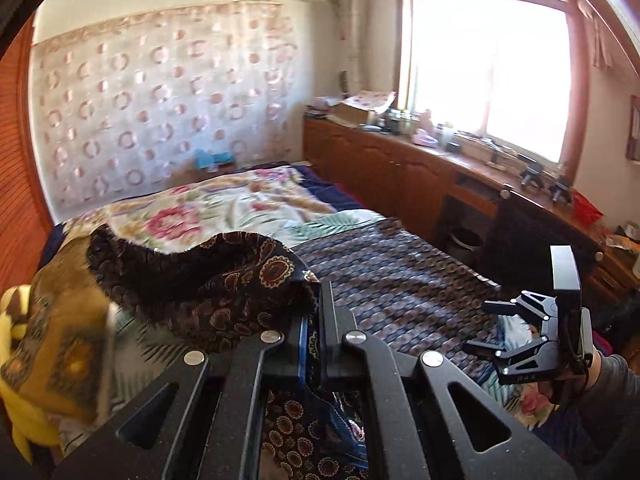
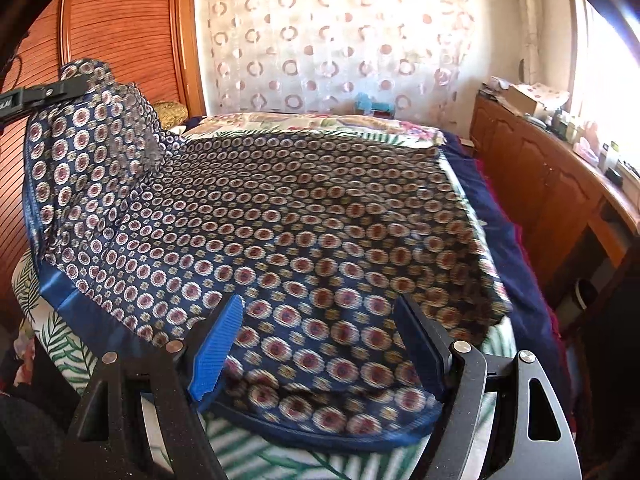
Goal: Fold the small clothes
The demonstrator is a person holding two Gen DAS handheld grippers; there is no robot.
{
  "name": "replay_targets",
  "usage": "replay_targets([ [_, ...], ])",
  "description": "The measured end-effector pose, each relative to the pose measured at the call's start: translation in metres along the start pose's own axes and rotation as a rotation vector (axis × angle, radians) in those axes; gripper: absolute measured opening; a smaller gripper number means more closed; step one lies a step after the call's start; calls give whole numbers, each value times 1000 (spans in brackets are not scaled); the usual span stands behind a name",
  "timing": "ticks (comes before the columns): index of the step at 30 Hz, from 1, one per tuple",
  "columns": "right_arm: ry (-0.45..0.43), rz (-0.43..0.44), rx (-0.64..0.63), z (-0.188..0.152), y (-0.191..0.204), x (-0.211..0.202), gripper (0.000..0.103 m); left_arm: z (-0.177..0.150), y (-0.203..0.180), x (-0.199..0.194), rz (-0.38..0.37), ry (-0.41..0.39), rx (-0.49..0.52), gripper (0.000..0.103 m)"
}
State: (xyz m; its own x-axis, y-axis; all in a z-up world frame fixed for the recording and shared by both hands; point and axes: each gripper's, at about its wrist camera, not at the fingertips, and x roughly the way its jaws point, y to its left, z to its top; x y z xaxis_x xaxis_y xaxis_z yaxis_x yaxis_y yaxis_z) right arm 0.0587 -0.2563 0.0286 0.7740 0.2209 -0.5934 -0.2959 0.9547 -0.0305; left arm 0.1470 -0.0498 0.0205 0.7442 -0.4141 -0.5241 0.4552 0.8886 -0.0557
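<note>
A dark blue garment [image 2: 312, 216] with round medallion print lies spread on the bed. My left gripper [image 1: 314, 300] is shut on a corner of it and holds that corner lifted; the raised fabric [image 1: 208, 280] bulges to the left of the fingers. In the right wrist view the left gripper [image 2: 76, 84] shows at upper left, pinching the raised corner. My right gripper [image 2: 320, 320] is open, its jaws wide apart just above the garment's near edge, holding nothing. It also shows at the right of the left wrist view [image 1: 480, 326], open.
The bed [image 2: 248, 448] has a leaf-print sheet and a floral quilt [image 1: 224, 208] at its far end. A wooden cabinet [image 1: 400, 172] with clutter runs along the right under the window. A wooden wardrobe [image 2: 120, 28] stands left. A yellow-brown cloth [image 1: 52, 352] lies at the left.
</note>
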Motion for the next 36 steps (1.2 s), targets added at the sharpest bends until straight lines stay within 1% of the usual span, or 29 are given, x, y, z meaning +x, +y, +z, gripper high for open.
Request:
replay_targets([
  [11, -37, -24, 52, -25, -26, -34, 79, 33, -45, 34, -86, 15, 59, 5],
  [19, -65, -44, 94, -36, -44, -59, 79, 57, -93, 54, -152, 12, 121, 5],
  [22, -75, -54, 99, -40, -47, -66, 79, 59, -108, 60, -172, 19, 139, 5],
  [26, -90, -70, 105, -45, -45, -81, 79, 55, -123, 70, -193, 52, 153, 5],
  [32, -92, -78, 126, -47, -54, -89, 79, 43, -129, 82, -243, 123, 163, 5],
  [33, -89, -81, 128, -47, -55, -89, 79, 42, -128, 83, -252, 132, 165, 15],
  [34, -87, -82, 129, -46, -55, -88, 79, 41, -126, 81, -269, 129, 161, 32],
  [35, -85, -83, 130, -45, -55, -87, 79, 41, -124, 80, -281, 123, 158, 42],
  [36, -82, -84, 130, -44, -55, -86, 79, 41, -123, 78, -290, 115, 157, 56],
])
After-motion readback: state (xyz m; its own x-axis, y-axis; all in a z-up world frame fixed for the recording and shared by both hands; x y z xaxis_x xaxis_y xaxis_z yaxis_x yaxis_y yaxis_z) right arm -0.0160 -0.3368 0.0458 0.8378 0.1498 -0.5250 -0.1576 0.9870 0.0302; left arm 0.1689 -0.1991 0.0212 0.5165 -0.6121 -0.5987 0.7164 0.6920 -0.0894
